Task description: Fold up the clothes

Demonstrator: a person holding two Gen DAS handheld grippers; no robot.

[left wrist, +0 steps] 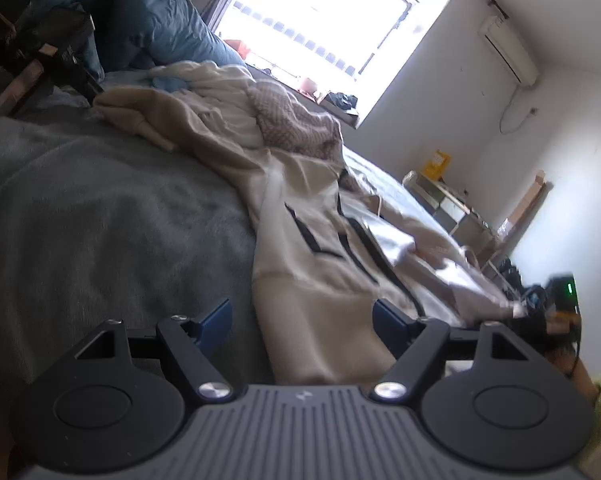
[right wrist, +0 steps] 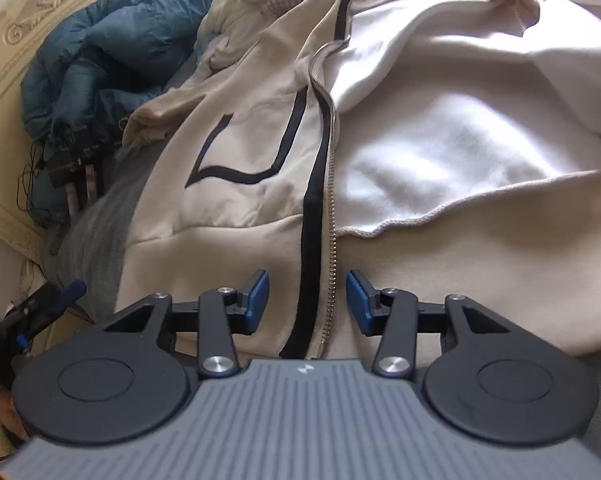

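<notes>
Across the bed's grey blanket [left wrist: 100, 208] a beige zip-up jacket [right wrist: 236, 208] with black trim lies spread open, its white fleece lining [right wrist: 440, 160] turned up and its zipper [right wrist: 332, 216] running straight toward the right hand-held gripper [right wrist: 306, 304]. That gripper hangs just above the hem with its blue pads part-way apart and nothing pinched between them. The left hand-held gripper [left wrist: 302, 320] stands wide, empty, straddling the jacket's near edge where it meets the blanket. Beyond the jacket, toward twelve o'clock, more pale garments [left wrist: 228, 108] are heaped, a pinkish knit [left wrist: 292, 120] on top. A crumpled blue quilt [right wrist: 100, 60] fills the ten o'clock corner against the carved headboard [right wrist: 40, 12]. Past the bed's far side sit a bright window [left wrist: 324, 24], a wall air conditioner [left wrist: 508, 50] and a low shelf [left wrist: 448, 200].
</notes>
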